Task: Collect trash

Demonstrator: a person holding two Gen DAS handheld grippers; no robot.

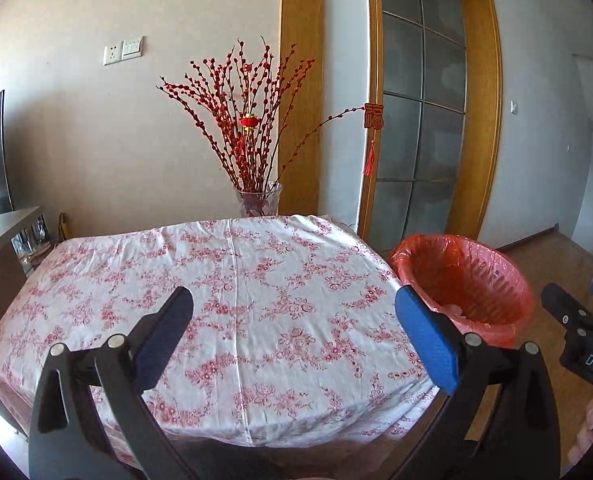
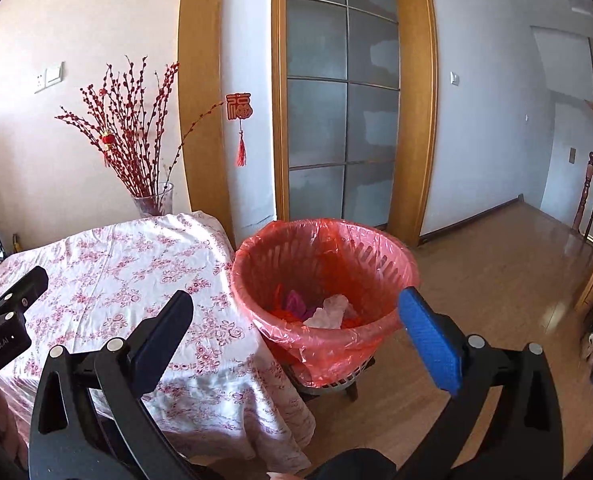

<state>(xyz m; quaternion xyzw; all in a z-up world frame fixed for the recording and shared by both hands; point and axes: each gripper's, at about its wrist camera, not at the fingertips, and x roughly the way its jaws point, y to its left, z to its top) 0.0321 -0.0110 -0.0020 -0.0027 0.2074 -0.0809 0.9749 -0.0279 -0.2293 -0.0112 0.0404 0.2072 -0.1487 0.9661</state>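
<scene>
1. Left gripper (image 1: 292, 340) and right gripper (image 2: 296, 334) both gape wide, holding nothing.
2. The table (image 1: 232, 280) shows no trash.
3. Trash (image 2: 328, 310) lies in the bin (image 2: 324, 236): probably light, soft, crumpled; pinch a raised fold.

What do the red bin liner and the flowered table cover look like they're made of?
The bin liner looks like thin glossy plastic film: it is see-through, crinkled and shiny, with the slotted basket showing behind it. The table cover seems matte woven cloth, probably cotton: soft creases, a printed pattern, no sheen.
</scene>
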